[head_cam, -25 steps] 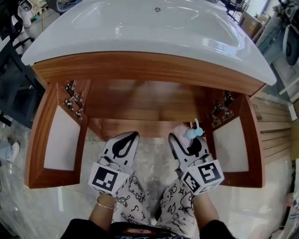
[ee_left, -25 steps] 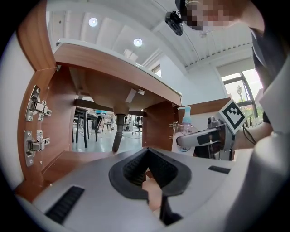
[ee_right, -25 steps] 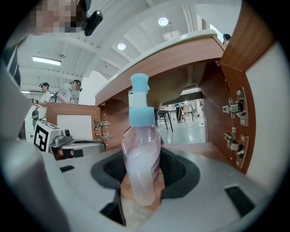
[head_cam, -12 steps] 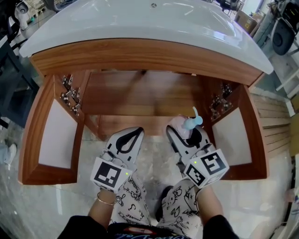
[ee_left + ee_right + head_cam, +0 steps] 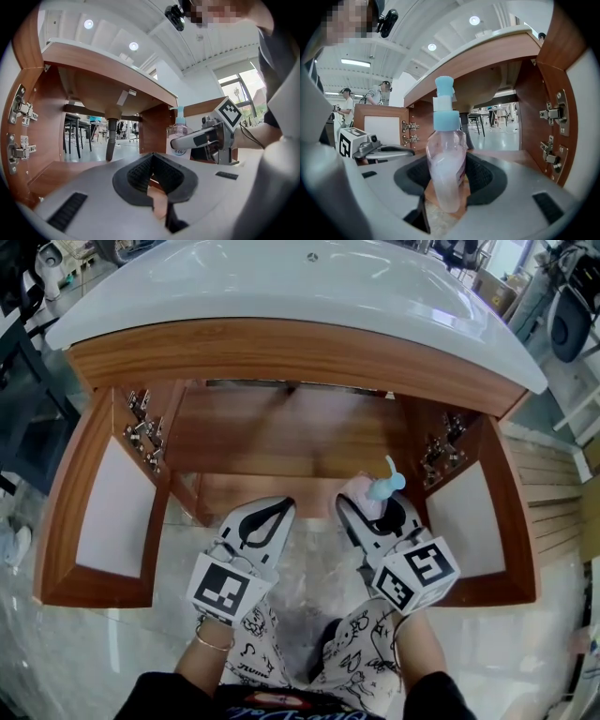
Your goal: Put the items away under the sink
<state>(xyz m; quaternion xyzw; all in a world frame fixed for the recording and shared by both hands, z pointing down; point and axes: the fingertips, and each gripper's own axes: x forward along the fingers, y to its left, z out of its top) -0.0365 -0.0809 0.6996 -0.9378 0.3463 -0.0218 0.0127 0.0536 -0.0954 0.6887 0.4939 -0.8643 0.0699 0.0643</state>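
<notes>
The right claw [image 5: 375,512] squeezes the pump bottle [image 5: 380,488] upright in front of the open cupboard [image 5: 281,437] under the sink [image 5: 281,296], the empty left claw [image 5: 270,514] sits closed at its 9 o'clock, and next the bottle should go in at 12 o'clock

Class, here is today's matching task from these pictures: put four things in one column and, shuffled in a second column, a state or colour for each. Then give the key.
1. left gripper
2. right gripper
3. cabinet doors
4. sink

A. swung open
B. white
C. shut, empty
D. gripping the pump bottle

Pairs: 1-C, 2-D, 3-A, 4-B
</notes>
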